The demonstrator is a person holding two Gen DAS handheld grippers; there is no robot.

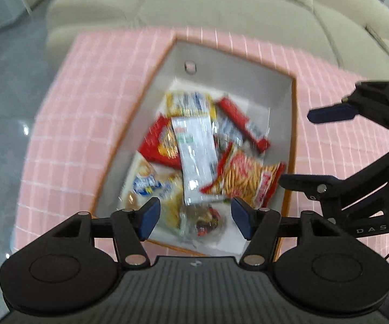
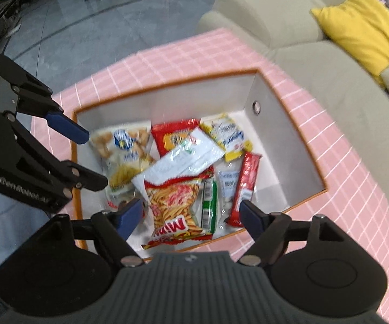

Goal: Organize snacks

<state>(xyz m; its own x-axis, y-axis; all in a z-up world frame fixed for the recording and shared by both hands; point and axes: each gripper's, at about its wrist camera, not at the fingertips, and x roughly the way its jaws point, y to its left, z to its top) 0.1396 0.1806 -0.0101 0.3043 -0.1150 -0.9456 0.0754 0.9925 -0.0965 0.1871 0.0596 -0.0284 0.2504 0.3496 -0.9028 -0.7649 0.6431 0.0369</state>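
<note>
An orange-rimmed box with grey walls (image 1: 221, 62) (image 2: 283, 140) stands on a pink checked tablecloth and holds several snack packs. Among them are a red bag of stick snacks (image 1: 245, 179) (image 2: 178, 205), a white sachet (image 1: 197, 156) (image 2: 183, 162), a red bar (image 1: 244, 124) (image 2: 244, 189), a yellow pack (image 1: 190, 104) (image 2: 227, 135) and a blue-and-white cracker bag (image 1: 147, 182) (image 2: 125, 145). My left gripper (image 1: 194, 217) (image 2: 86, 159) hovers open and empty above the box's near edge. My right gripper (image 2: 191, 216) (image 1: 294, 148) is open and empty above the stick snack bag.
The pink checked tablecloth (image 1: 81, 113) (image 2: 343, 167) covers a low table. A beige sofa (image 1: 221, 5) (image 2: 302, 48) stands right behind it, with a yellow cushion (image 2: 364, 24). Grey tiled floor (image 1: 2, 86) lies to the left.
</note>
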